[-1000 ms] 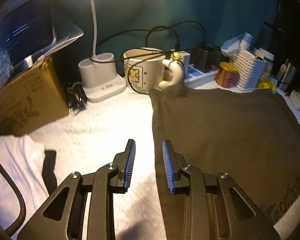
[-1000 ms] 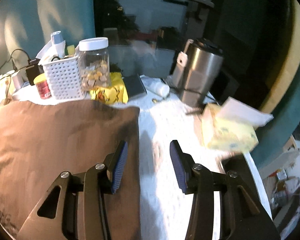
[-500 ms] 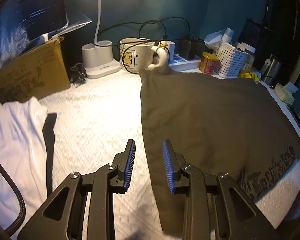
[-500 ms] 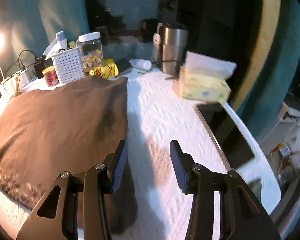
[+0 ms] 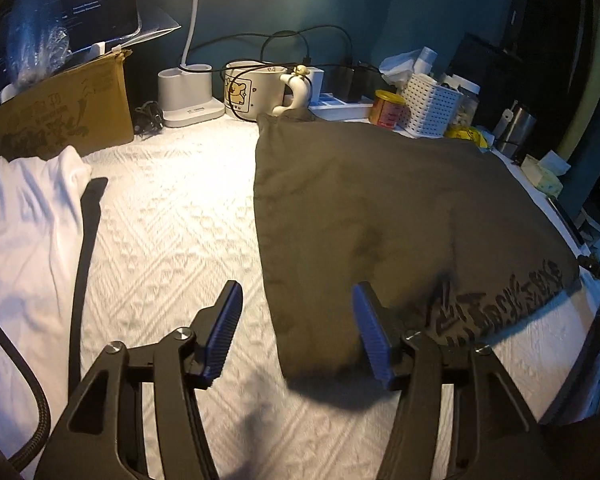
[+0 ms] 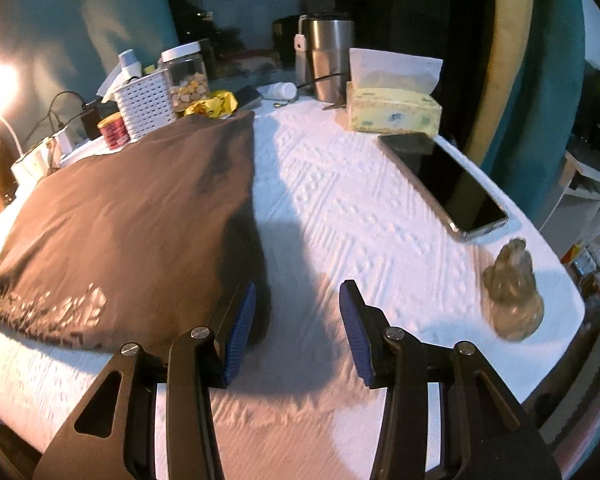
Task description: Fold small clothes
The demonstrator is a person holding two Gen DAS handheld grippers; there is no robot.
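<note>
A dark brown folded garment (image 5: 380,208) with black lettering along its near edge lies flat on the white textured cloth (image 5: 172,232). My left gripper (image 5: 298,316) hovers over the garment's near left corner; its jaws are opening and the corner lies below the gap, not pinched. In the right wrist view the same garment (image 6: 132,216) fills the left half. My right gripper (image 6: 298,324) stands open at the garment's near right corner, its left finger (image 6: 240,328) over the fabric edge and its right finger over bare cloth. A white garment (image 5: 20,232) lies at far left.
Along the back stand a cardboard box (image 5: 60,116), a lamp base (image 5: 188,92), a mug (image 5: 256,92), a red tin (image 5: 388,108) and a white basket (image 5: 432,108). On the right lie a tissue box (image 6: 392,108), a phone (image 6: 444,184), a steel tumbler (image 6: 328,60) and a small figurine (image 6: 514,292).
Both grippers pulled back from the garment's far edge to its near corners. The left gripper's jaws widened in the last half second. The right gripper's jaws kept the same gap.
</note>
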